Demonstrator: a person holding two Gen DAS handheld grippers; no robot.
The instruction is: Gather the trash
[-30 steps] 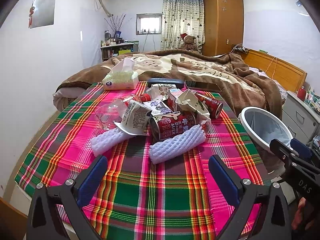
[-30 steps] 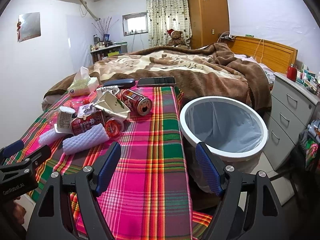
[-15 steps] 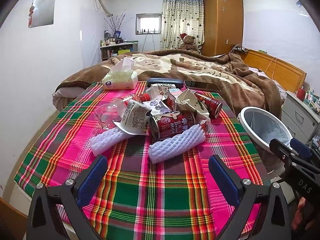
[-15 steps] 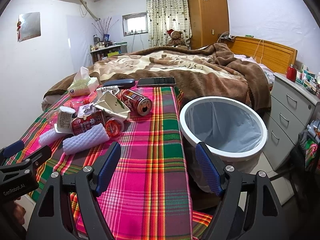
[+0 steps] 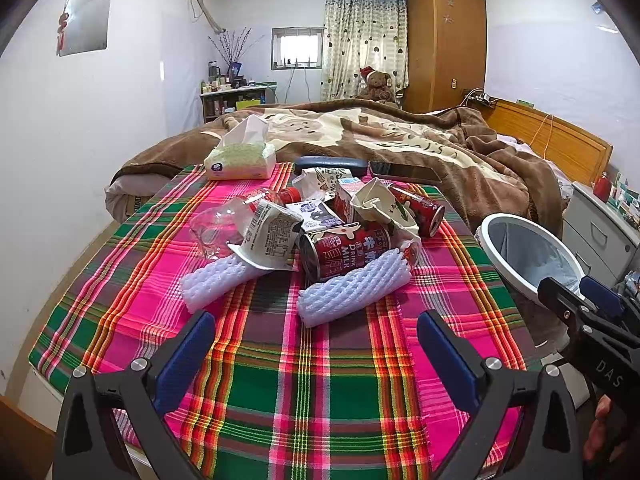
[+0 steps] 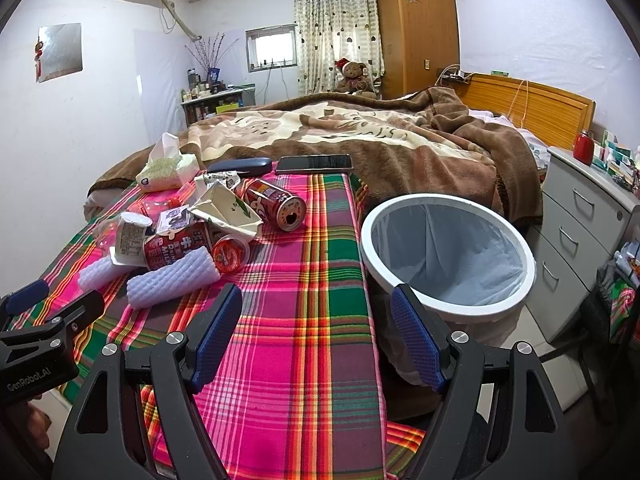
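Note:
A heap of trash lies mid-table on the plaid cloth (image 5: 280, 380): two white foam sleeves (image 5: 354, 288) (image 5: 214, 278), a red milk can (image 5: 346, 250), a second red can (image 6: 276, 204), a crushed clear bottle (image 5: 218, 228), crumpled cartons and wrappers (image 5: 272, 232). A white-rimmed bin (image 6: 448, 252) with a grey liner stands off the table's right edge. My left gripper (image 5: 316, 352) hovers open in front of the heap, holding nothing. My right gripper (image 6: 316, 336) is open and holds nothing, near the table's right edge beside the bin.
A tissue pack (image 5: 240, 158), a dark case (image 5: 330, 162) and a phone (image 6: 314, 163) lie at the table's far end. A bed with a brown blanket (image 5: 400, 140) is behind. Grey drawers (image 6: 588, 216) stand right of the bin.

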